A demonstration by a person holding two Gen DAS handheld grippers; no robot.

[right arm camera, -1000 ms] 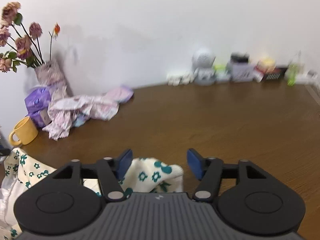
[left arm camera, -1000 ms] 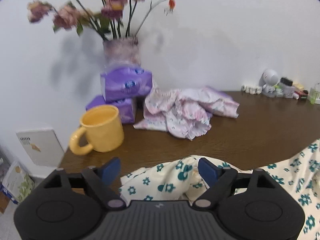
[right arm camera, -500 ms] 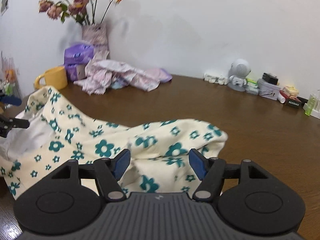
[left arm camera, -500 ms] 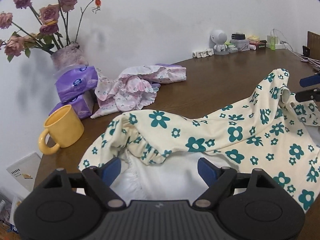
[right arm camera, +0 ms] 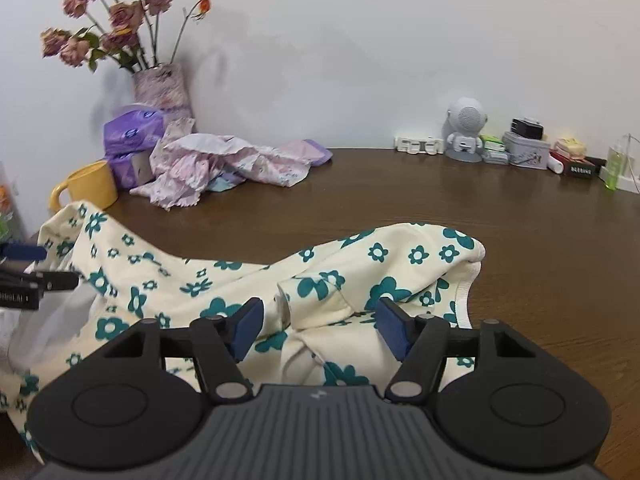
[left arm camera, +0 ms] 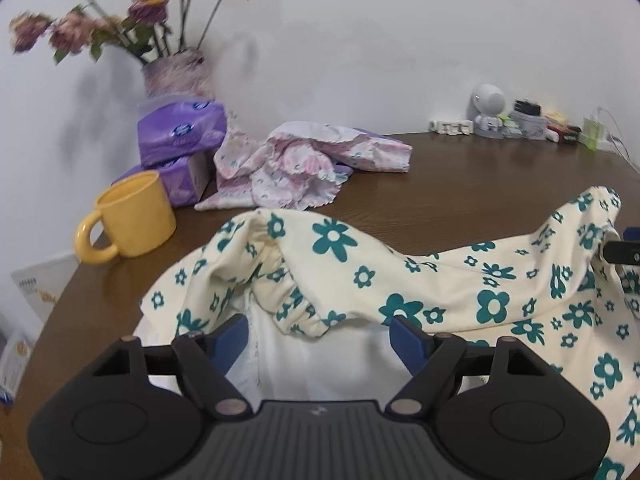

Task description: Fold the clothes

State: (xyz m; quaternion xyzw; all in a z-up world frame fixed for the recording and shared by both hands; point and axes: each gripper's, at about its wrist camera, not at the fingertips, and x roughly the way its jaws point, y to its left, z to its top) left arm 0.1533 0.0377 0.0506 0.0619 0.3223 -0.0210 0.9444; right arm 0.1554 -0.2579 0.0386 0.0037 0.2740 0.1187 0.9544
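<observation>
Brown wooden table [right arm camera: 400, 196] against white wall, clutter pushed to far edge (keeps near side free for folding). Floral garment [left arm camera: 460, 280] heaped across near side, one gripper at each end, likely for spreading. Left gripper [left arm camera: 318, 334]: jaws wide, closing, white lining between pads, not pinched. Right gripper [right arm camera: 318, 326]: jaws apart, cloth fold between, untouched. Purple tissue packs [left arm camera: 180, 132] carry round logo, wording unreadable.

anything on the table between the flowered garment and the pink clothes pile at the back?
Nothing: only bare brown table separates the flowered garment from the pink clothes pile. The right wrist view shows this best; in the left wrist view the gap looks narrower.
</observation>
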